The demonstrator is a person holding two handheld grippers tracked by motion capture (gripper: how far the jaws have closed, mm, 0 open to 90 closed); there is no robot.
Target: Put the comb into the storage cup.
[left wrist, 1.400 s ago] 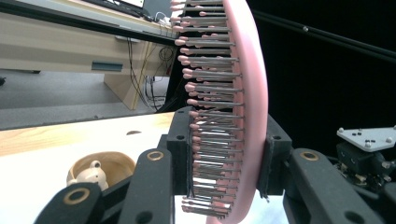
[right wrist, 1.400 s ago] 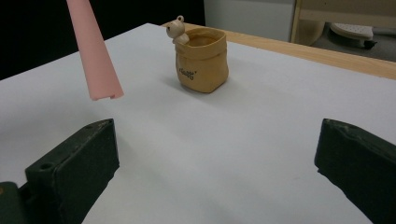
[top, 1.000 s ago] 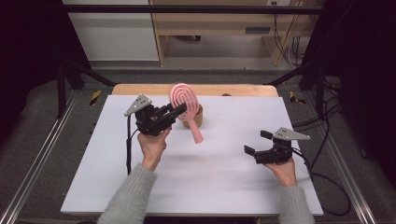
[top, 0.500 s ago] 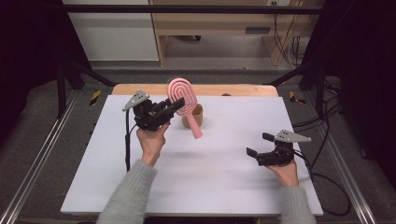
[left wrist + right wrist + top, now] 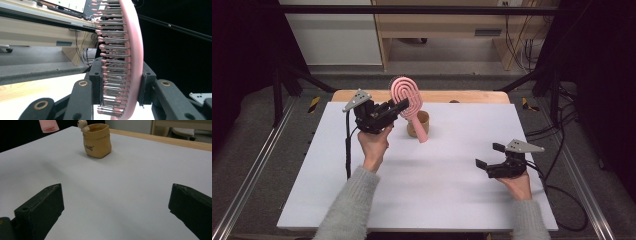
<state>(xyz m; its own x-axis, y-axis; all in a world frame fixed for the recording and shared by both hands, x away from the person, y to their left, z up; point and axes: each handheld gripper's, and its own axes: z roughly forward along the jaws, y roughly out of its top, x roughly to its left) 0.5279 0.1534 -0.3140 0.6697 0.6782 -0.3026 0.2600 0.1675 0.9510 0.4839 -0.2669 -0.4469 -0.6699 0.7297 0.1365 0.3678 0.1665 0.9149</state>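
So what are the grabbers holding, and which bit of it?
The left gripper holds the pink hairbrush by its bristled head, handle hanging down. The right gripper is open and holds nothing.

surface: white table (image 5: 422, 200) | on it: tan pot (image 5: 97, 140), perhaps ceramic

From my left gripper view, the pink hairbrush (image 5: 132, 50) runs off the top and bottom edges, so I cannot see its handle or the top of its head. In the high view it covers part of the tan pot (image 5: 424, 120) behind it. My right gripper view cuts the brush to a pink stub left of the pot, whose small lettering I cannot read.
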